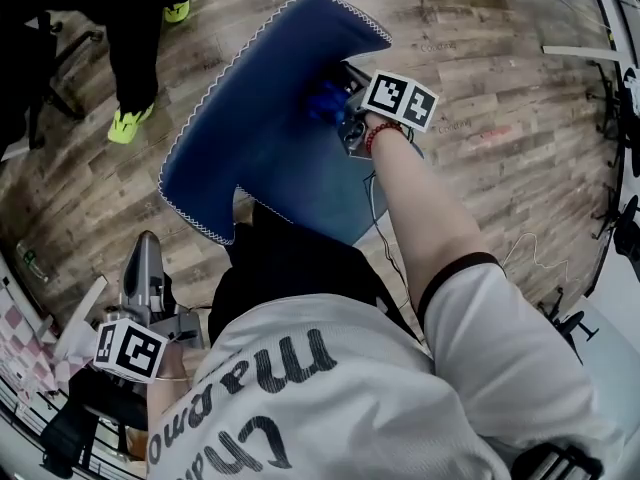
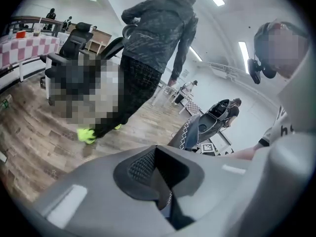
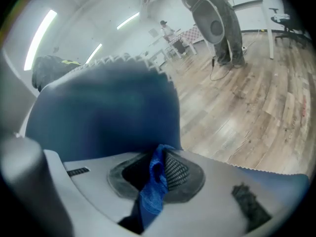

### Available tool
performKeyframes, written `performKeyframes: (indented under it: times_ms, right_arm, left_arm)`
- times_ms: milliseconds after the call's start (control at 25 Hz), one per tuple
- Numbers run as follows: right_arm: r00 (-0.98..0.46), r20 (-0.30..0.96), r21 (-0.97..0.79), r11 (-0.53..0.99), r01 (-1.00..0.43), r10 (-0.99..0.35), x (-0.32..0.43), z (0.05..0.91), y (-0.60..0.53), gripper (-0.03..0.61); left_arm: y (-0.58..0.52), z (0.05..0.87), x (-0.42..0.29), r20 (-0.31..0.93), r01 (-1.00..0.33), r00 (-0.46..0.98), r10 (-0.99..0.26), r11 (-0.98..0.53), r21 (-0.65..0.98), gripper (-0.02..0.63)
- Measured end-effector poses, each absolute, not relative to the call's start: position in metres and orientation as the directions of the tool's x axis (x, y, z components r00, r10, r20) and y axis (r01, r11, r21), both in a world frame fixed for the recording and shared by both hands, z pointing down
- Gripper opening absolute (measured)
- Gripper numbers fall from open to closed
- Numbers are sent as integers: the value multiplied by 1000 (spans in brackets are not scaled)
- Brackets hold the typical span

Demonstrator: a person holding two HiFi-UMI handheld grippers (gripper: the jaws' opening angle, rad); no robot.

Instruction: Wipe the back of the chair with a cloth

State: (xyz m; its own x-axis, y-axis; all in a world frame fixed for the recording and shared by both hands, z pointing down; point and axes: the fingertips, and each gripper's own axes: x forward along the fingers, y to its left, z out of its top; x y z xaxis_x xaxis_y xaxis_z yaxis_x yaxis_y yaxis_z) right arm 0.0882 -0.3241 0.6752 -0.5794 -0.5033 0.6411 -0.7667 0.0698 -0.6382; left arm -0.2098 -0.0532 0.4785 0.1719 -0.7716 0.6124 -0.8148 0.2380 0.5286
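Note:
The blue chair back [image 1: 250, 118] with white zigzag stitching along its edge stands tilted in front of me. My right gripper [image 1: 340, 103] is shut on a blue cloth [image 1: 325, 98] and holds it against the back's right side near the top. In the right gripper view the cloth [image 3: 153, 186] hangs pinched between the jaws of the right gripper [image 3: 155, 174], with the chair back [image 3: 98, 112] filling the space just beyond. My left gripper [image 1: 147, 253] is low at my left, away from the chair, jaws together with nothing in them. In its own view the left gripper [image 2: 158, 181] faces the chair [image 2: 190, 132] edge-on.
A person in dark clothes and neon yellow shoes [image 1: 130, 123] stands on the wood floor left of the chair, bent over in the left gripper view [image 2: 153, 48]. A checkered table [image 1: 20, 338] is at my lower left. A thin cable [image 1: 520, 243] lies on the floor at right.

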Motion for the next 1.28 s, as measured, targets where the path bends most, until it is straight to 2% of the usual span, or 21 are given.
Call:
performKeyframes:
  times_ms: [160, 280, 520, 720, 840, 1120, 1280]
  right_arm:
    - [-525, 633, -649, -21, -760, -570, 107, 669, -325, 58]
    - [-570, 634, -691, -51, -722, -522, 92, 674, -291, 58]
    - [-726, 656, -748, -44, -663, -210, 21, 700, -176, 58]
    - [-870, 491, -812, -336, -478, 50, -50, 709, -96, 58]
    - [-869, 482, -790, -373, -488, 116, -74, 714, -75, 58]
    - [-859, 501, -782, -373, -500, 100, -82, 723, -75, 57]
    - [-867, 499, -792, -412, -451, -10, -71, 724, -98, 57]
  left_arm:
    - [-50, 479, -208, 608, -813, 178, -774, 233, 534, 5]
    - [-46, 481, -210, 606, -809, 174, -777, 238, 538, 5]
    - [-43, 481, -211, 596, -800, 170, -785, 243, 549, 5]
    - [-34, 483, -220, 607, -797, 160, -779, 261, 545, 5]
    - [-31, 486, -221, 613, -794, 155, -775, 272, 544, 5]
    - [-26, 491, -223, 630, -790, 145, -763, 294, 538, 5]
    - [-28, 493, -225, 637, -790, 140, -758, 303, 534, 5]
